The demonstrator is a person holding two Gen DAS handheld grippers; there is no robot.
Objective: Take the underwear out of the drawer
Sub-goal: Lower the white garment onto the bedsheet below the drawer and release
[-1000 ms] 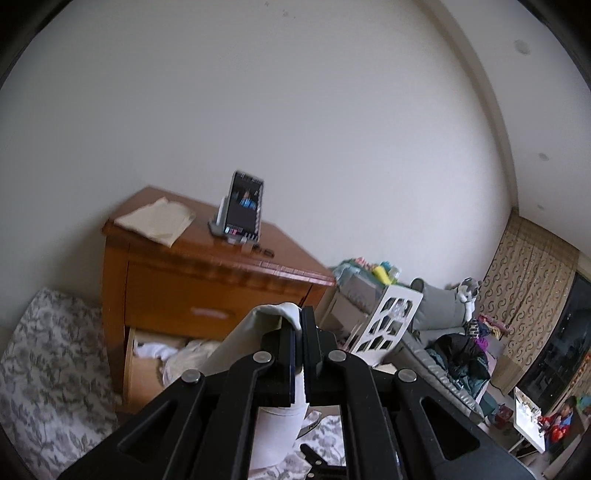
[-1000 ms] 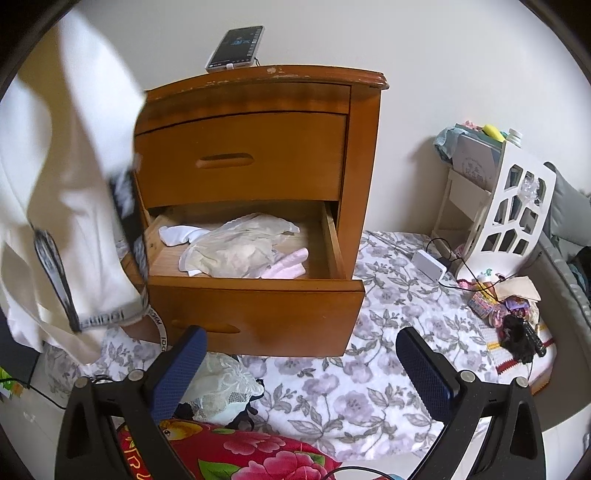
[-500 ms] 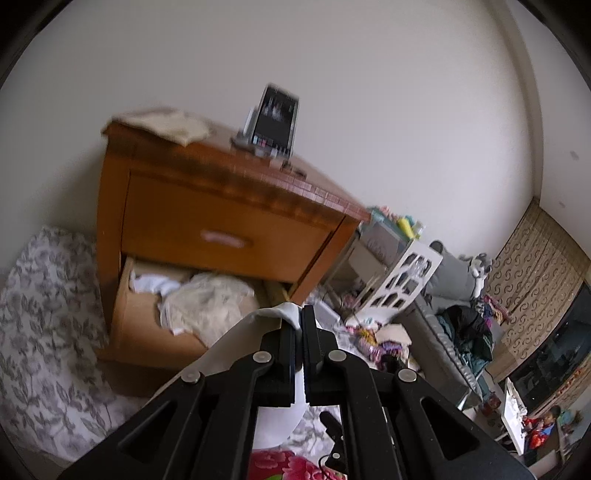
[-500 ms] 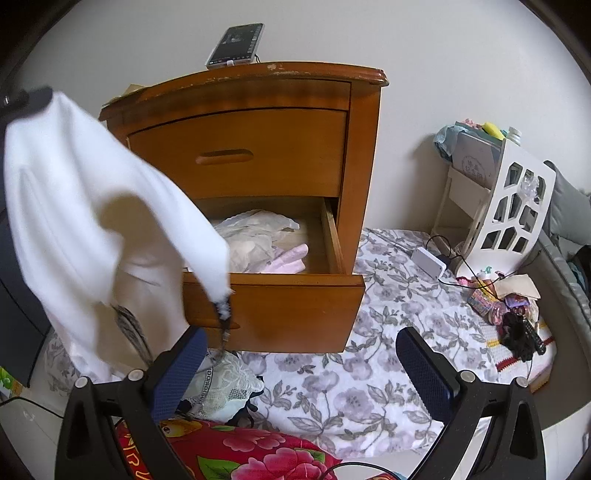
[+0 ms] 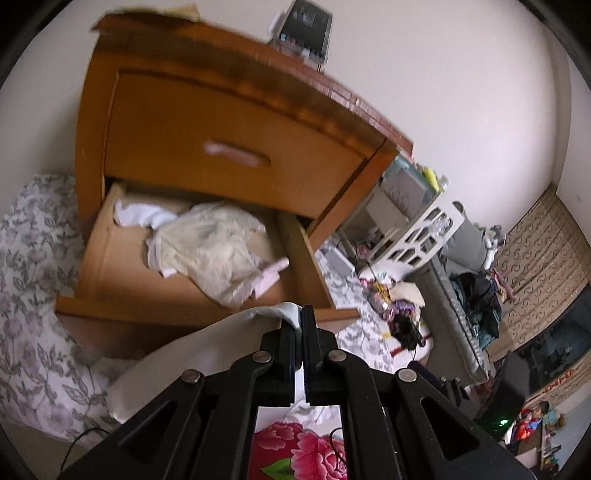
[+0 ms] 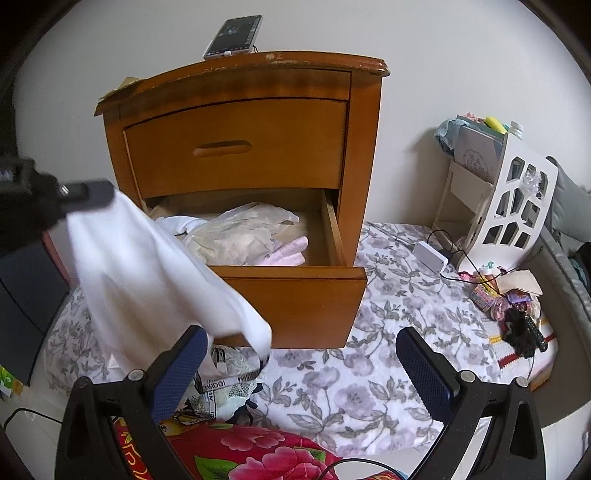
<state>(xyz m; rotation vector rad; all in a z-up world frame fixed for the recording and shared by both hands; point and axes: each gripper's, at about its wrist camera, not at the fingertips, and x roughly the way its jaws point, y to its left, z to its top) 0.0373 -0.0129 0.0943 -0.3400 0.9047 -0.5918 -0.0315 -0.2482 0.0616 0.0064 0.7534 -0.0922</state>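
Observation:
My left gripper (image 5: 301, 314) is shut on white underwear (image 5: 207, 350), which hangs from its tips in front of the open lower drawer (image 5: 107, 258). The right wrist view shows the same gripper (image 6: 92, 192) at the left edge, the white underwear (image 6: 155, 273) draping down from it past the drawer front (image 6: 295, 295). More garments stay inside the drawer: a cream piece (image 6: 236, 236), a pink one (image 6: 288, 251) and a white one (image 5: 140, 214). My right gripper (image 6: 299, 354) is open and empty, low above the floral bedding (image 6: 369, 332).
A wooden nightstand (image 6: 240, 147) has a phone (image 6: 234, 35) propped on top. Underwear with a printed waistband (image 6: 225, 384) lies on the bedding by a red floral cloth (image 6: 240, 454). A white cut-out rack (image 6: 509, 206), a charger (image 6: 430, 256) and small clutter (image 6: 513, 306) sit to the right.
My left gripper has come down and tilted toward the drawer, the white underwear still clamped; the garment swung lower and rightward across the right wrist view. The right gripper stayed still.

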